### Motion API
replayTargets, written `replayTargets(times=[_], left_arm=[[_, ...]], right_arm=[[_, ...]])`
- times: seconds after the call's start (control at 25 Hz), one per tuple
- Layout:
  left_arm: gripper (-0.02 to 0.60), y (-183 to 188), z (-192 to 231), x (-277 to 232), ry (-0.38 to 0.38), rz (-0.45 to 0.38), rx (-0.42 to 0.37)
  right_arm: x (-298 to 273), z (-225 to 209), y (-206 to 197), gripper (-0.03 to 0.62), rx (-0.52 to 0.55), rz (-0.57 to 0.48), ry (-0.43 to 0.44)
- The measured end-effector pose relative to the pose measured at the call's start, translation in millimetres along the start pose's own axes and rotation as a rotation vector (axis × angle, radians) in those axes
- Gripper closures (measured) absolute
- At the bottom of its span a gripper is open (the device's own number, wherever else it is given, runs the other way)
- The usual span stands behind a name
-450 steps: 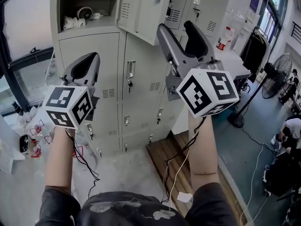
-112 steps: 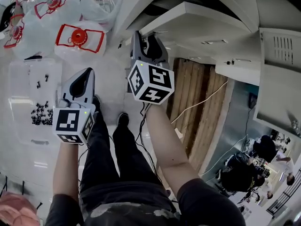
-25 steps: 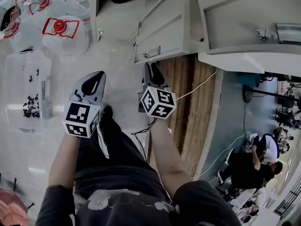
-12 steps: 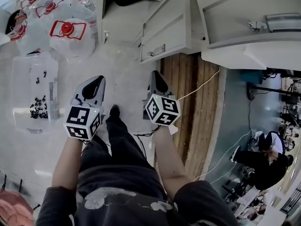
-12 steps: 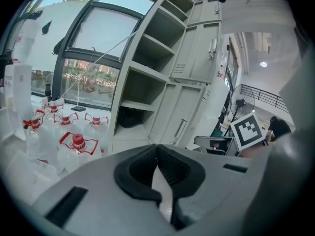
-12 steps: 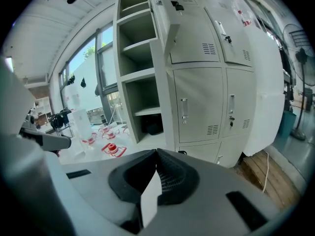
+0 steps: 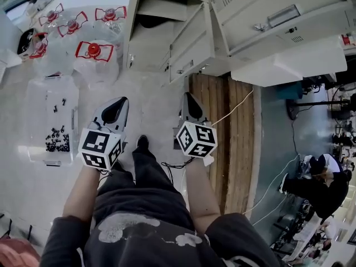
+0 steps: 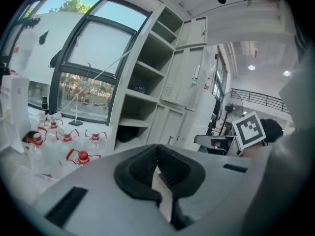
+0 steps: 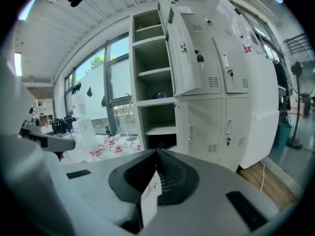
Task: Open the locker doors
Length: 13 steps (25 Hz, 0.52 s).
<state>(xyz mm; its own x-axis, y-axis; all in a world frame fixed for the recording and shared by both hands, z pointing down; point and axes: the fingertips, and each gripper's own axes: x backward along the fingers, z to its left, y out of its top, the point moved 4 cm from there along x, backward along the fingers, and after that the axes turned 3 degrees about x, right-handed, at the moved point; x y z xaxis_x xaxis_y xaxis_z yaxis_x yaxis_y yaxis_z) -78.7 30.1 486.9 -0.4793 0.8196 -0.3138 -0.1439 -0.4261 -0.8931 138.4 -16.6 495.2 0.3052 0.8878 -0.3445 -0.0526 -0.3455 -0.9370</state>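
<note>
Far left, on the floor: clear box [image 7: 51, 121] of small dark parts, then water bottles [image 7: 93, 52] with red handles. Not part of the job.

Left gripper [image 7: 118, 105]: pressed together at the tips, pinching nothing. Held in free air, well apart from the lockers [image 7: 146, 43].

Lockers ahead of both tools. Leftmost column [image 9: 153, 95] open, with bare shelves exposed and open doors [image 9: 181, 58] swung out to the right.

Right gripper [image 7: 187, 100]: likewise pressed together. Small white slip [image 9: 149, 195] seen in the hollow behind the tips; no handle or door in the grip. Apart from every locker door.

Further right: remaining doors [image 9: 222, 65] flat and apparently shut, lower pair [image 9: 199, 127] included. Wooden platform [image 7: 222, 121] along the base.

Progress, as a judgement: leftmost column done; columns to its right left to open. Next step likely: bring a tool to the nearest shut handle.
</note>
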Motion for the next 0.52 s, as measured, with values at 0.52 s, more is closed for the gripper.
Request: replayTargets(times=[0.52], left_arm=[[0.572,58.1,-17.4,132.9,-0.015,-0.112,-0.052]], right_arm=[[93.1,77.5,65.3,0.566,0.048,-0.120,0.029]])
